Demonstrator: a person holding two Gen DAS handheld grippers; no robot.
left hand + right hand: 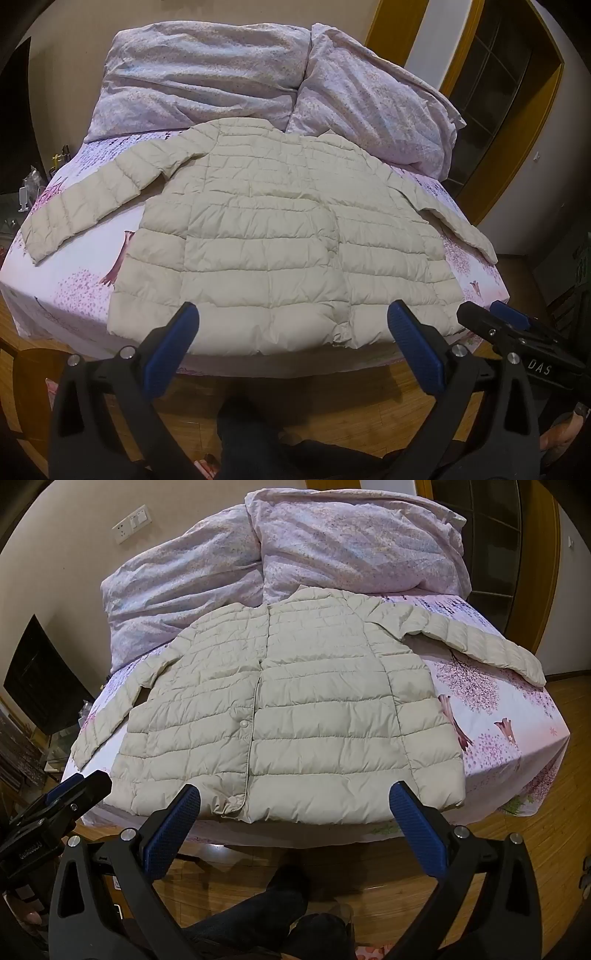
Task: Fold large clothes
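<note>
A cream quilted puffer jacket point(266, 236) lies flat on the bed, front up, hem toward me, both sleeves spread out to the sides. It also shows in the right wrist view point(295, 709), snap placket down its middle. My left gripper point(291, 317) is open and empty, held just above the hem at the bed's near edge. My right gripper point(293, 797) is open and empty, likewise over the hem. The right gripper appears in the left wrist view point(495, 314) at the right; the left gripper appears in the right wrist view point(77, 786) at the left.
The bed point(74, 291) has a pink floral sheet. A rumpled lilac duvet point(207, 74) and pillow point(373, 99) lie at its head. A wooden floor point(332, 402) and the person's dark legs point(266, 915) are below. A wooden door frame point(517, 129) stands at right.
</note>
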